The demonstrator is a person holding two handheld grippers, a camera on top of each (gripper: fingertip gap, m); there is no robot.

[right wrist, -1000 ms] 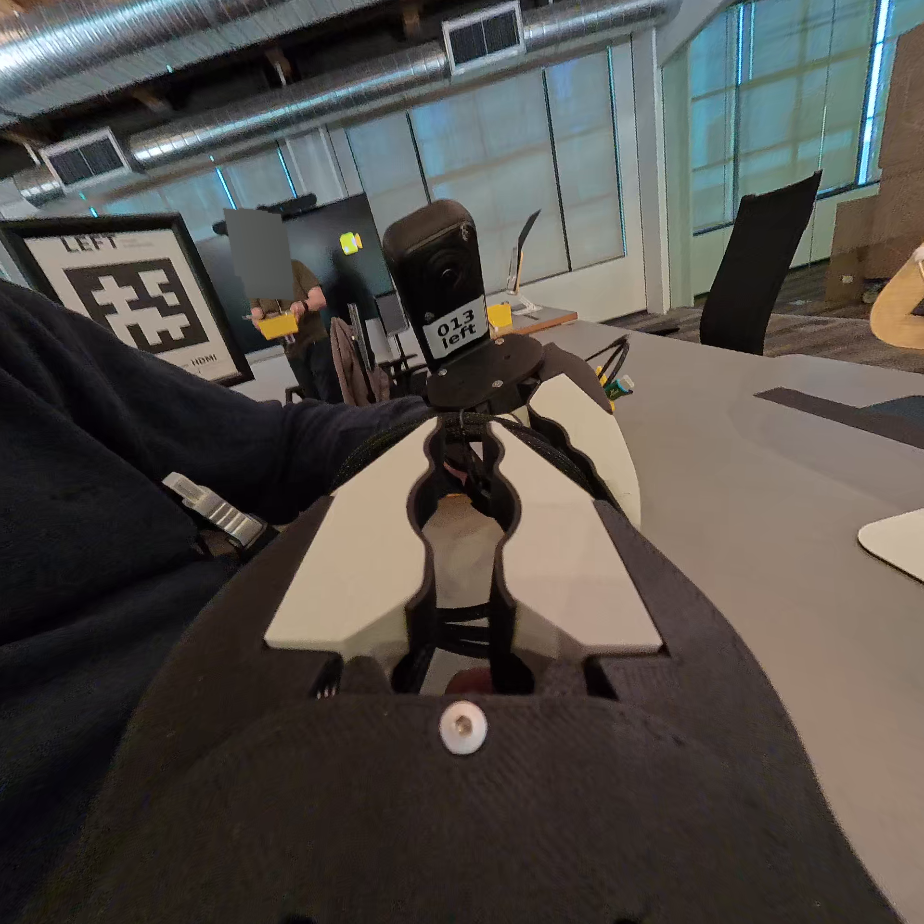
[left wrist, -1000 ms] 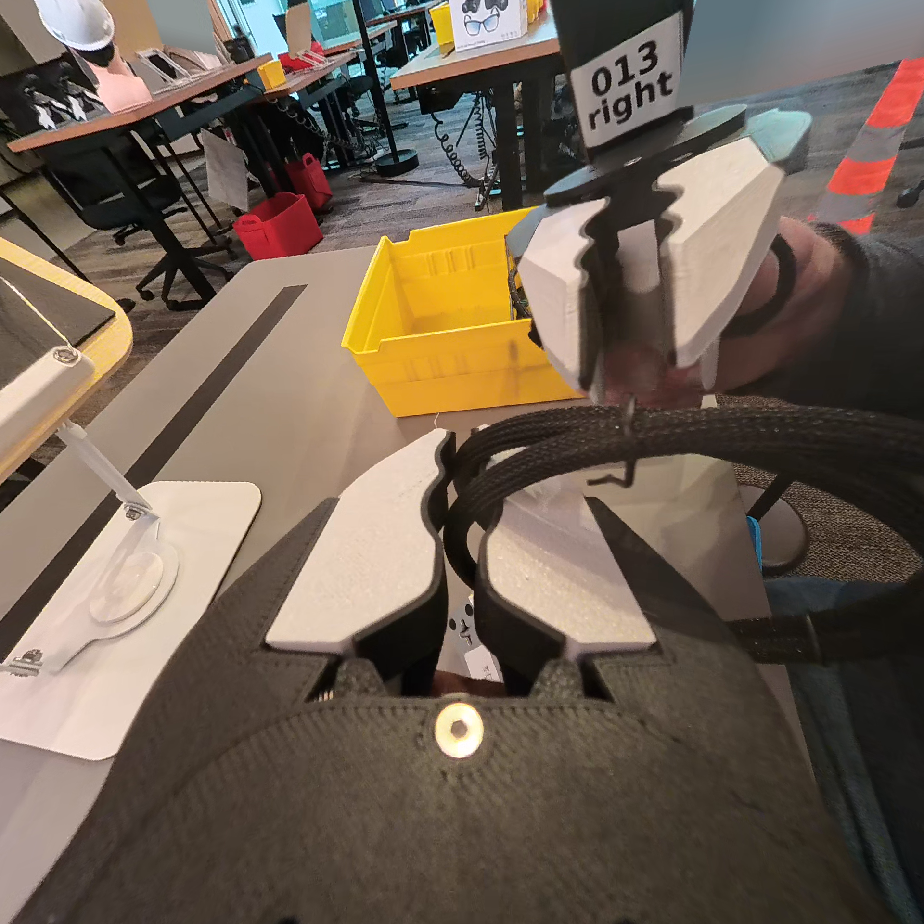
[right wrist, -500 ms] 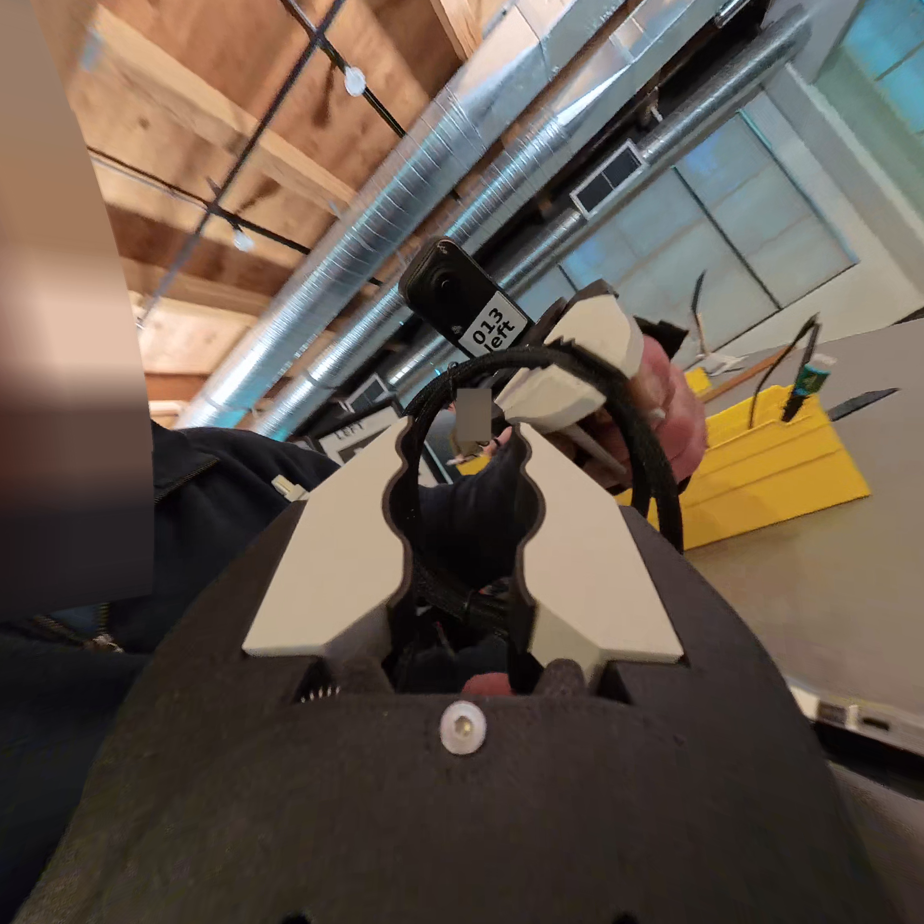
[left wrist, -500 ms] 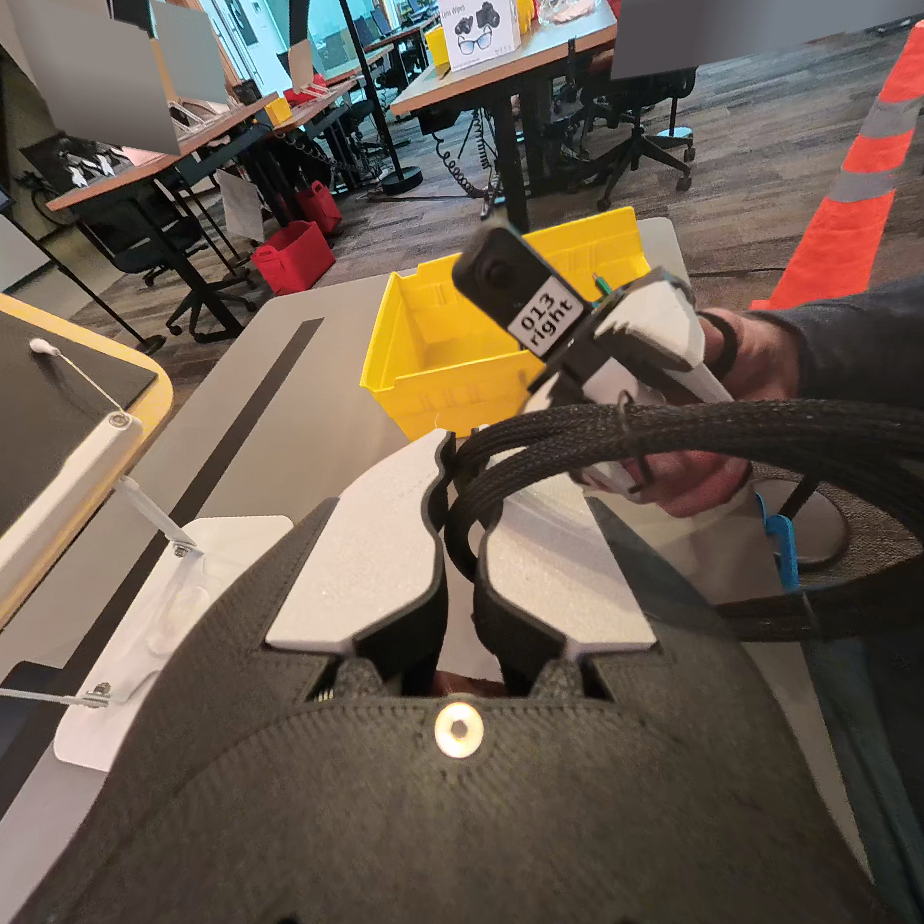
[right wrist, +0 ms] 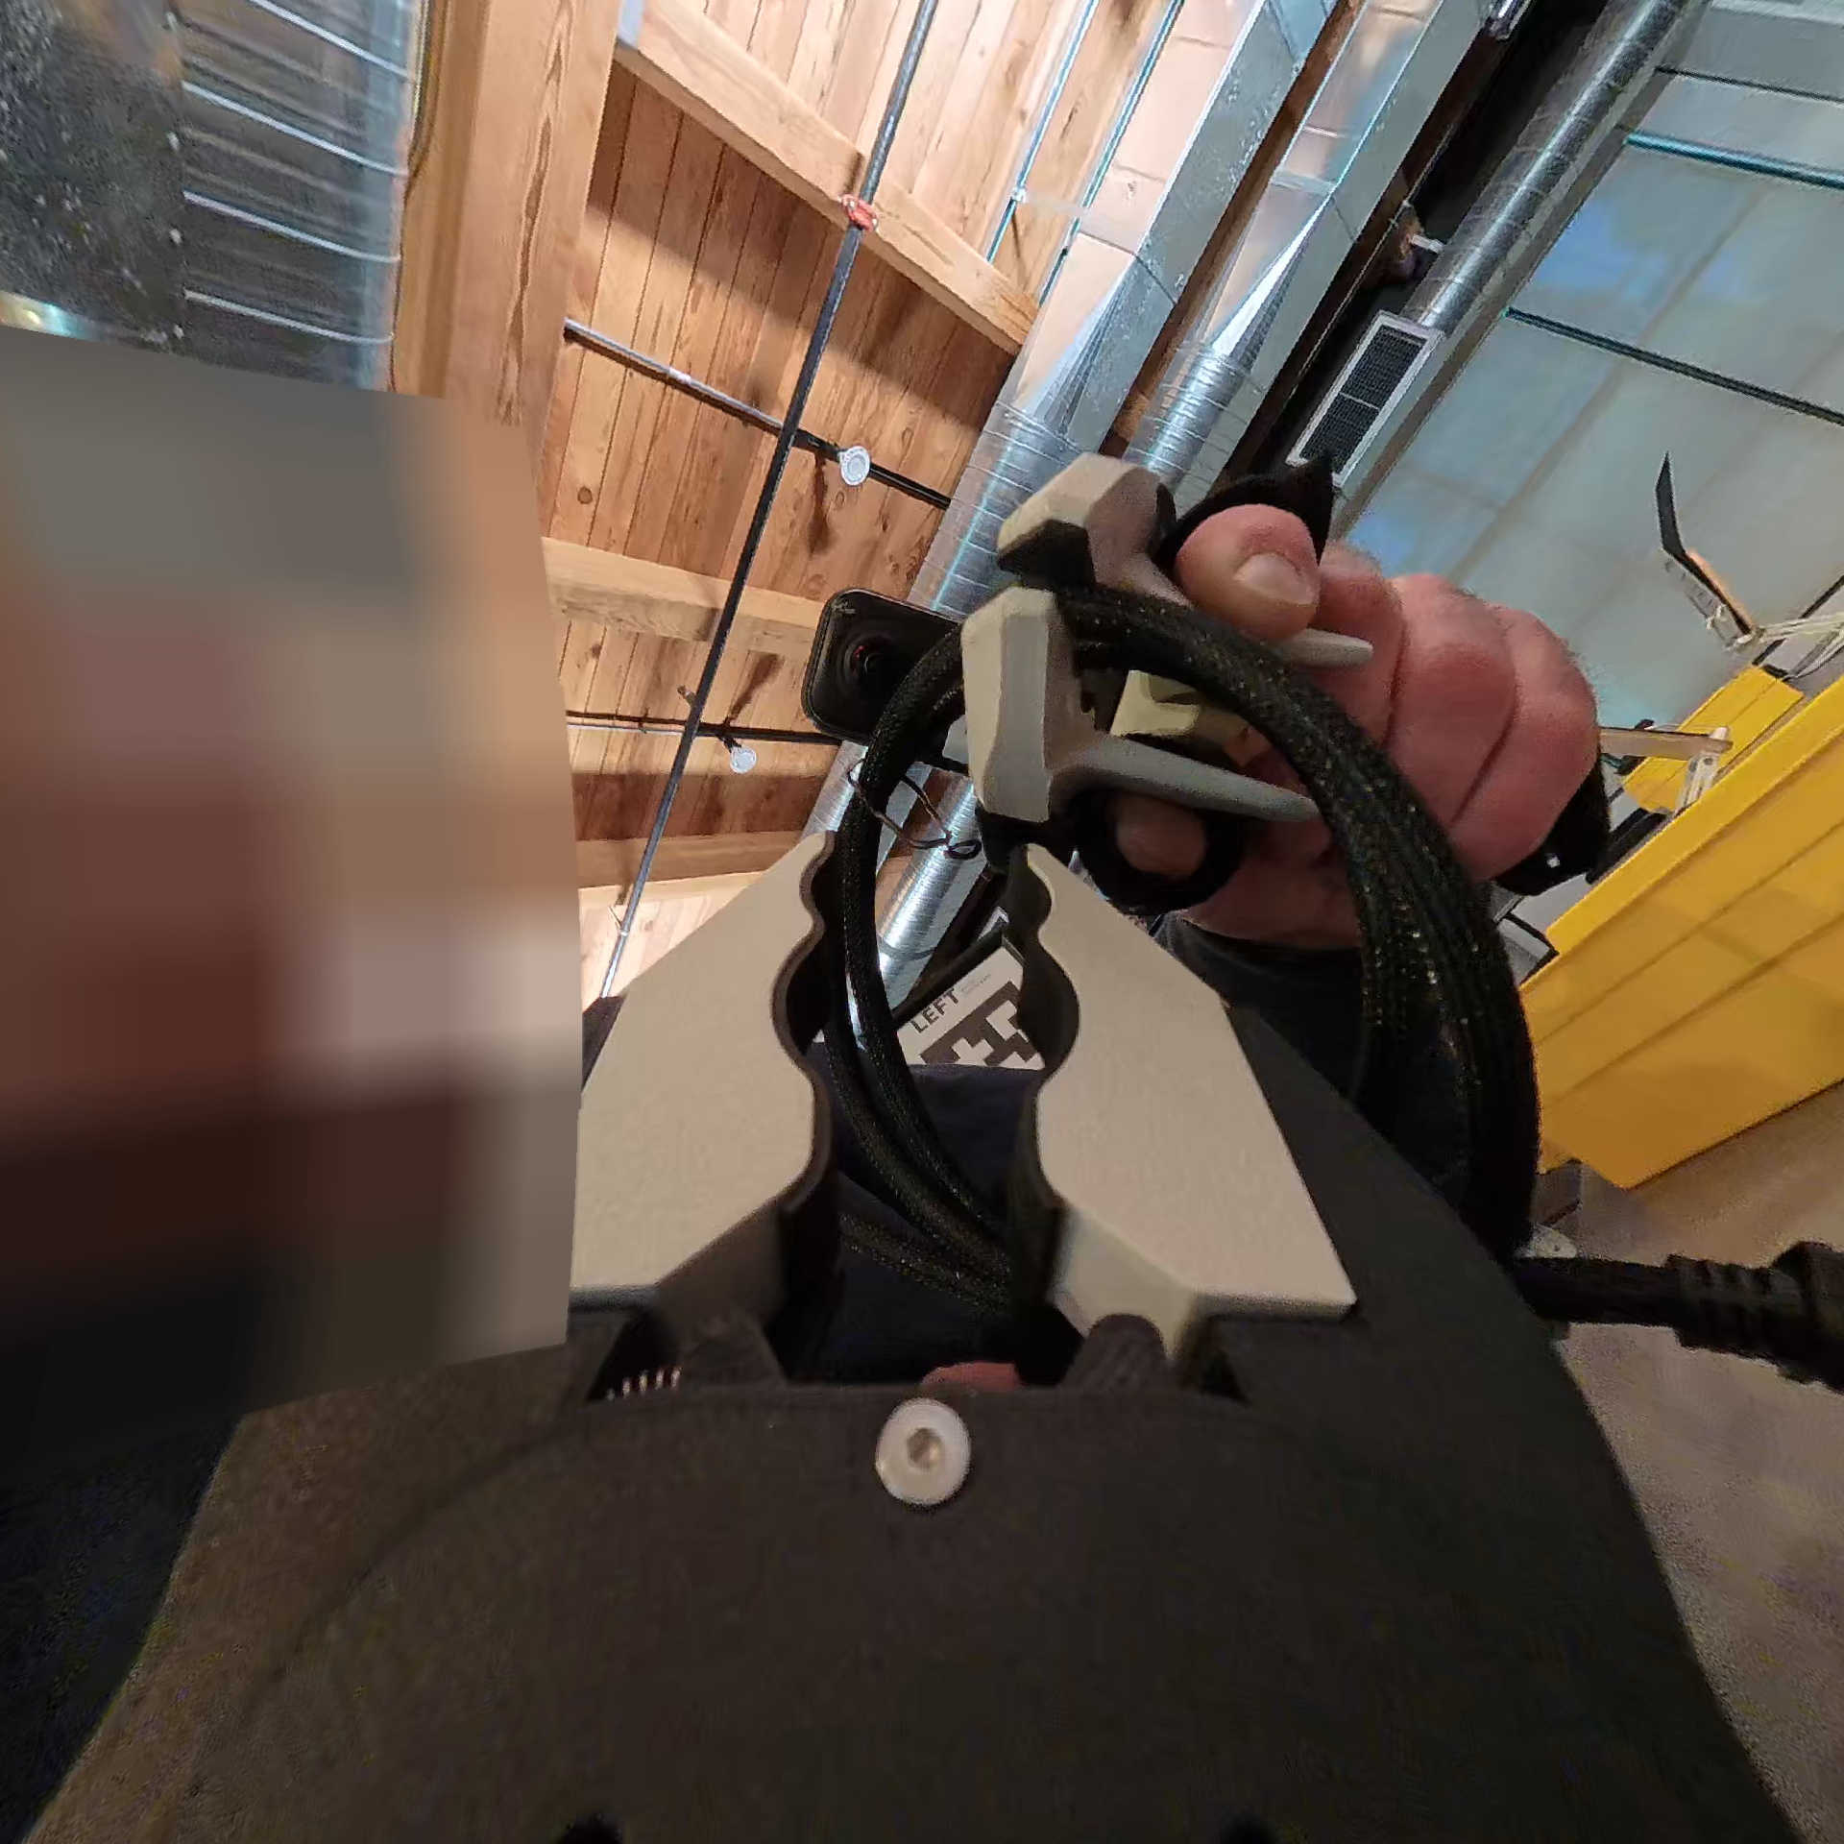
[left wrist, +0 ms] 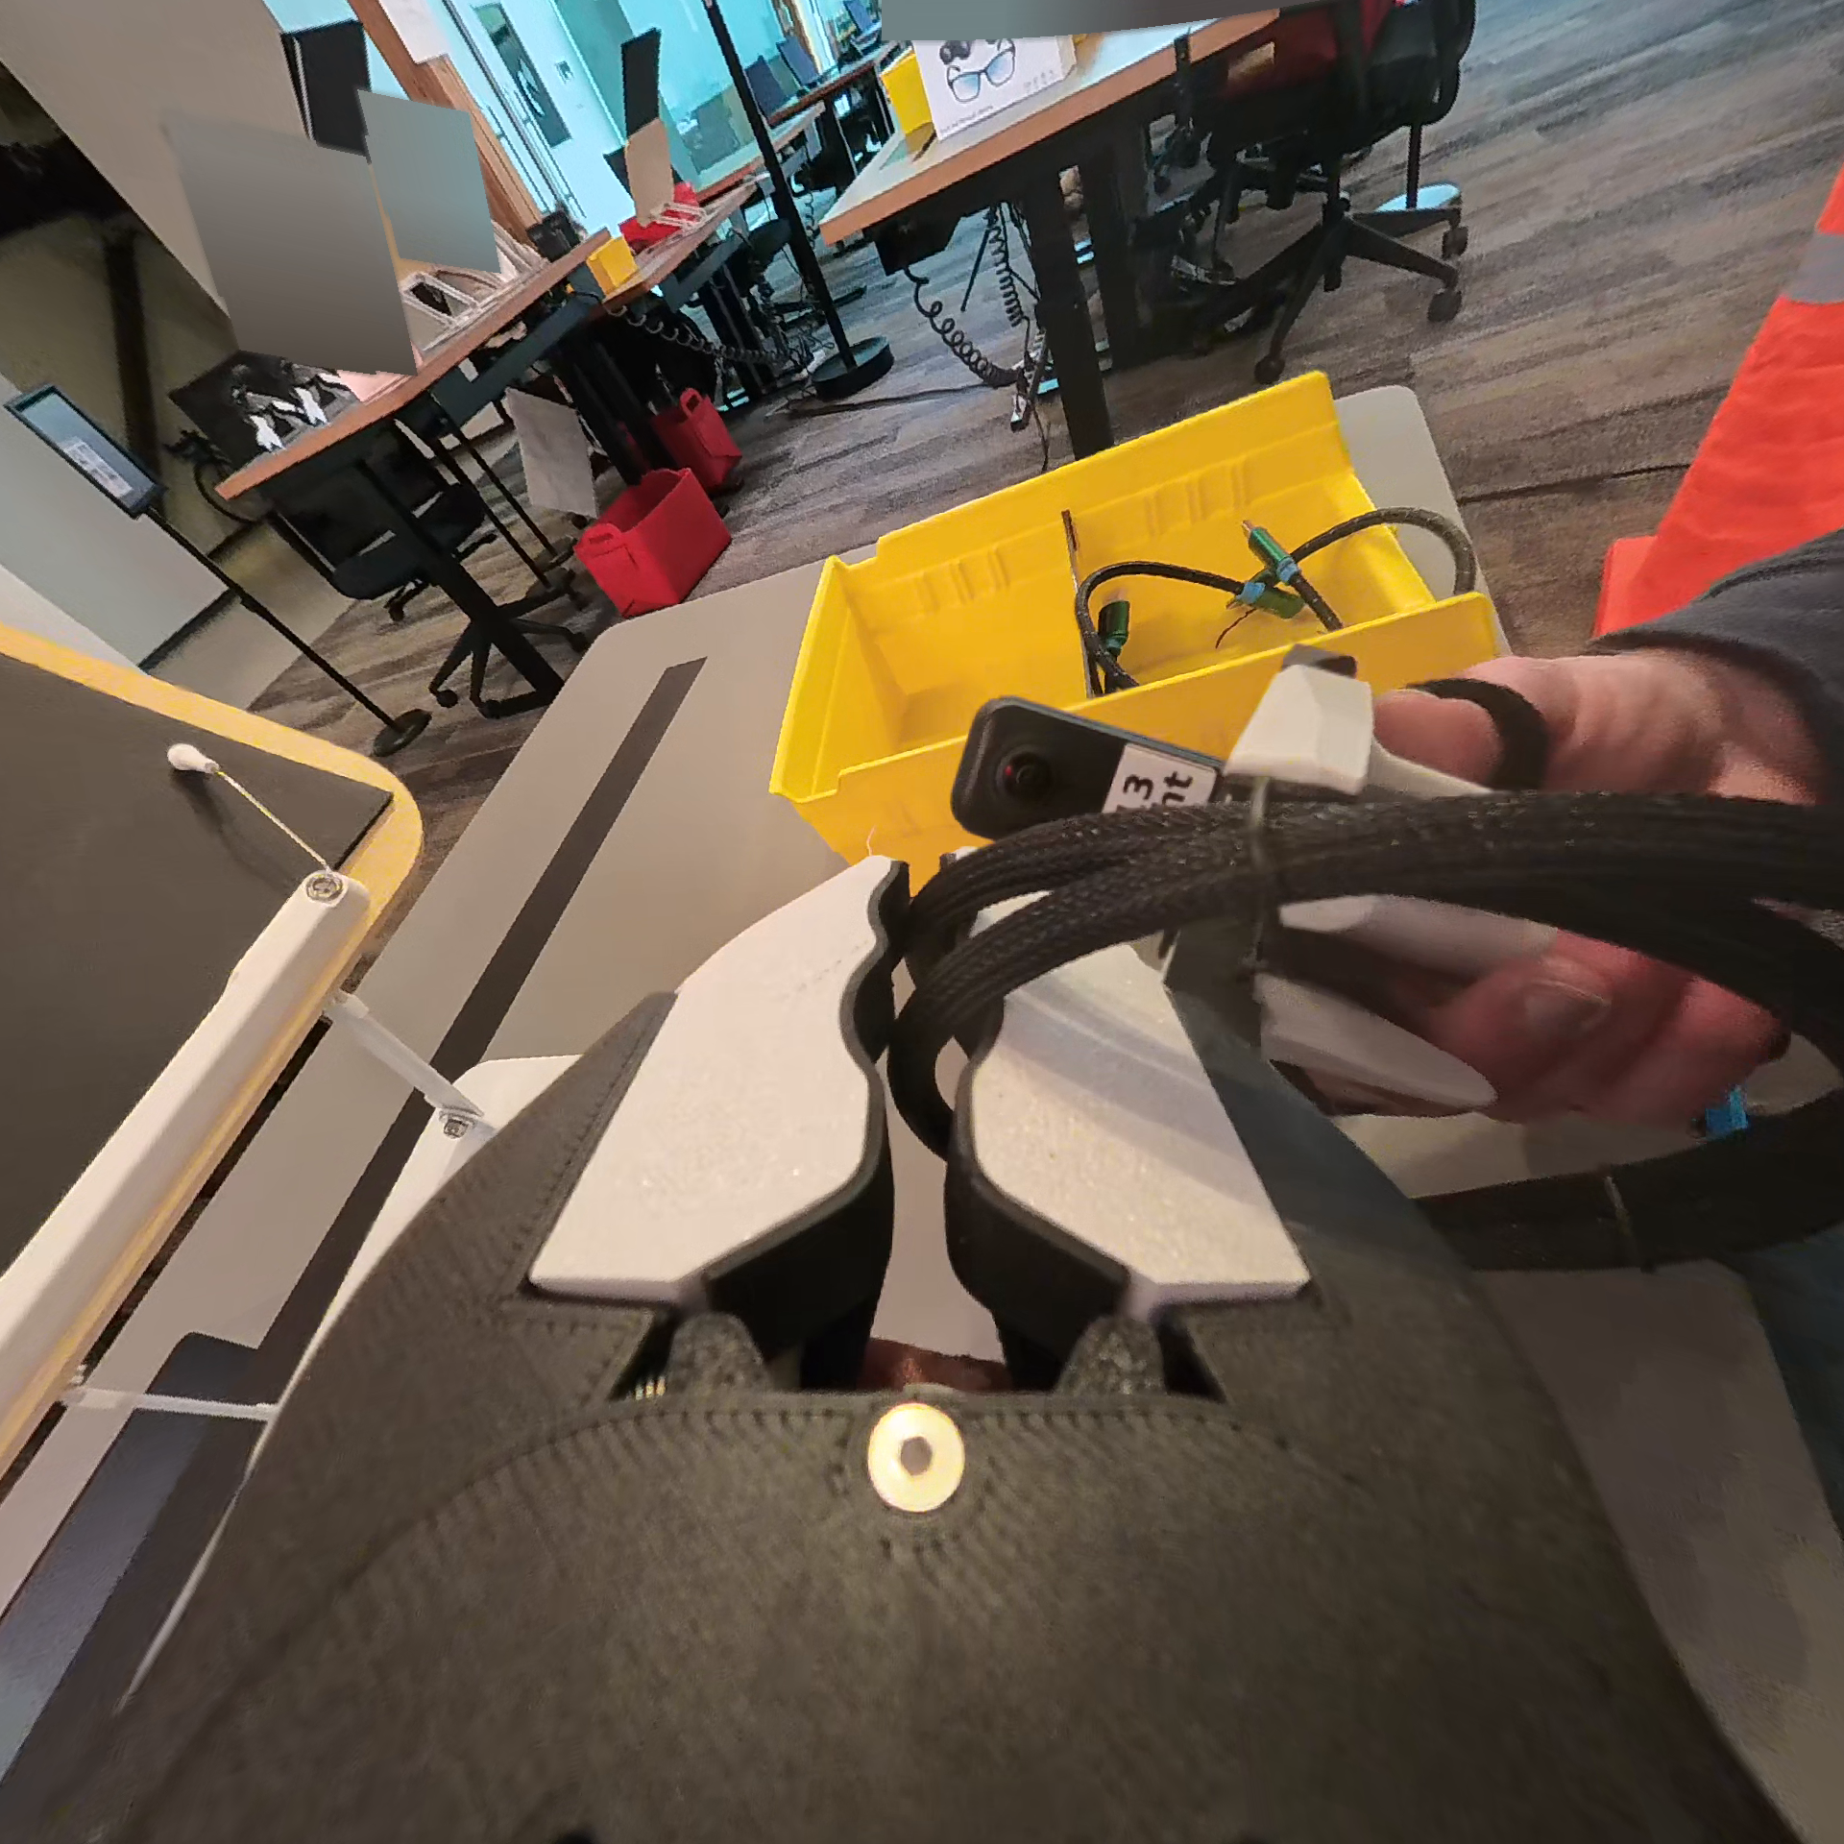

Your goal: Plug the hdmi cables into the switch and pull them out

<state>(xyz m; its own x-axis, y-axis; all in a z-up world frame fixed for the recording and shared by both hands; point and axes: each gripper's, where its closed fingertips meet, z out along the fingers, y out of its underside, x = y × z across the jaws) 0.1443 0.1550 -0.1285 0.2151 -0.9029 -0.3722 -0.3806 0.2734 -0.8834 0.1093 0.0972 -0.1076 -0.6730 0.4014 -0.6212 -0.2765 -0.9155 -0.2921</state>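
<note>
We take the yellow bin on the grey table as landmark; left of it stands a red bag; right of it, an orange cone; behind it, desks.

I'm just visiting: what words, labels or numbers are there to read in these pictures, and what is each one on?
I don't repeat writing; these things bear it.
White label on the black camera: partly hidden by the cable.
White sign with drawn glasses, far desk: print too small.
Small screen on a stand, left: too small.
Black-and-white patterned board: mostly hidden.
</note>
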